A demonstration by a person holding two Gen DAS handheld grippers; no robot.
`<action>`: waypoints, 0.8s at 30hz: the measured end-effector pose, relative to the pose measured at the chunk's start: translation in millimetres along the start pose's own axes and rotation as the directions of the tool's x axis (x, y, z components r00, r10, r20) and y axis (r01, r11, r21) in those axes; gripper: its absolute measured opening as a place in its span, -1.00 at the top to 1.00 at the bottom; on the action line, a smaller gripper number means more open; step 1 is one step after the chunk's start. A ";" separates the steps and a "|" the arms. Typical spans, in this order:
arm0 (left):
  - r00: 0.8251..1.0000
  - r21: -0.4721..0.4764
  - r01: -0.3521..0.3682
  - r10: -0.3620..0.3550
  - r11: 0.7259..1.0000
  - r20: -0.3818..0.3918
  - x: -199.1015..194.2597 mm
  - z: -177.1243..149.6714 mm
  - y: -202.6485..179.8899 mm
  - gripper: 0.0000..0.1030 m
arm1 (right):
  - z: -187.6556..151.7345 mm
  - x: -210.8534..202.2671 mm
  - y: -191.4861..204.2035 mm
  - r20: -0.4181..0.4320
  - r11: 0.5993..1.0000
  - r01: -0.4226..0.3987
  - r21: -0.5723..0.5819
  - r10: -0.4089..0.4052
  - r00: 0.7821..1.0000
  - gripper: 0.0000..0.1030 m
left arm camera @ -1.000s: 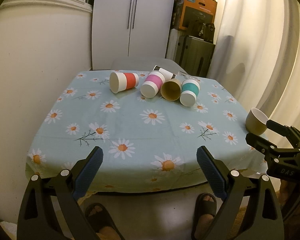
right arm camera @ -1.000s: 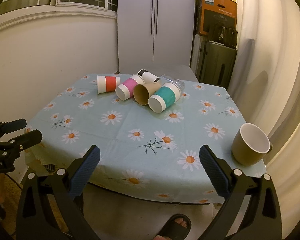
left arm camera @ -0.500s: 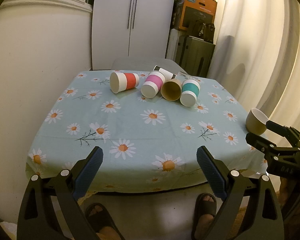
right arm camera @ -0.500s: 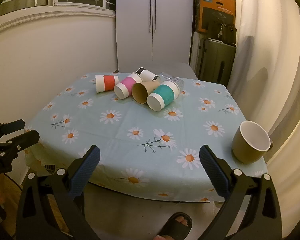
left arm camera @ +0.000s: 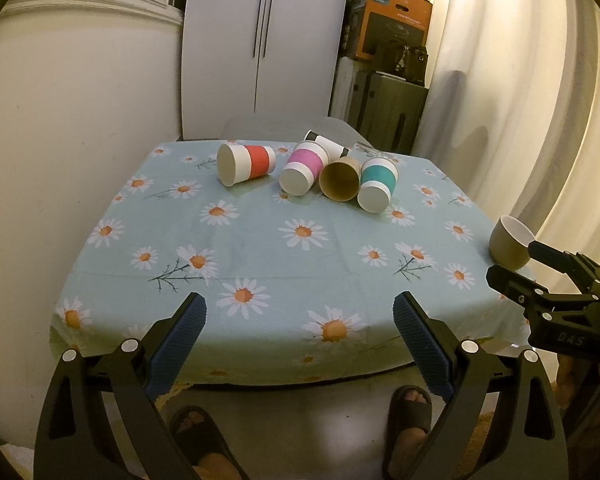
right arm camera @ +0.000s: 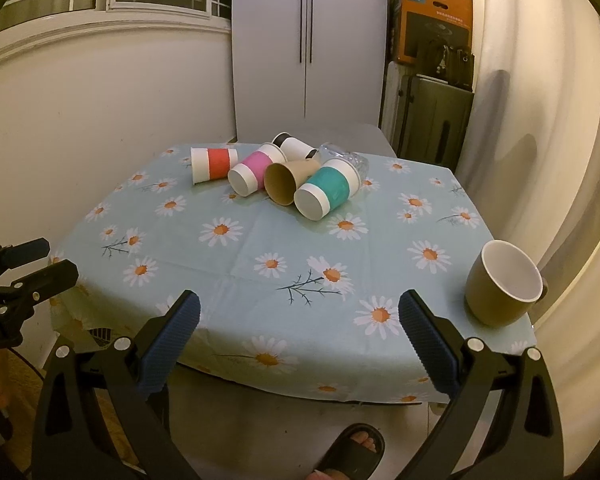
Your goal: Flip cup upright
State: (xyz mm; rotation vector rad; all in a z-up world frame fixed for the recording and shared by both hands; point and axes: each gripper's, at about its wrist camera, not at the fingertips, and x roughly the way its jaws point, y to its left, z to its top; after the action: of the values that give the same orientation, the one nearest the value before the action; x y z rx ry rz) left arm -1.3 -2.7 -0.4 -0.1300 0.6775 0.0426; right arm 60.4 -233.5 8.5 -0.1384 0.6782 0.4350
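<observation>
Five paper cups lay on their sides in a cluster near the far edge of the tabletop [right arm camera: 260, 240]: the red-banded cup [right arm camera: 213, 165], pink-banded cup [right arm camera: 254, 173], plain brown cup [right arm camera: 290, 181], teal-banded cup [right arm camera: 327, 190] and, behind them, a black-banded cup [right arm camera: 292, 145]. A clear plastic cup [right arm camera: 346, 159] lay against the teal one. Which cup was meant could not be told.

Both tools stood off the near edge, well apart from the cluster. The left tool [left arm camera: 298, 340] and the right tool [right arm camera: 300, 336] each held nothing, jaws spread wide.

The step in hand appeared to be the approach. A sound grasp would probably close across a cup's wall near mid-height, lightly, since thin paper likely crushes, then rotate it base-down clear of its neighbours.

Open mouths showed the red-banded and brown cups empty. An olive mug [right arm camera: 502, 284] stood upright at the near right corner, also empty.
</observation>
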 end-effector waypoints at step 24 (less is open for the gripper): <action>0.992 -0.070 0.108 -0.112 0.992 -0.062 26.5 33.6 -1.9 -0.79 | 35.7 37.5 -21.1 -0.084 0.991 -0.033 0.132 0.044 0.995 -0.92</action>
State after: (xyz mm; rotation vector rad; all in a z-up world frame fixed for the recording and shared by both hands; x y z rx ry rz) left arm 40.4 -0.2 9.1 -0.2333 0.7336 -0.0451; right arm 116.1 -230.2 12.1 -0.0201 0.7937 0.4221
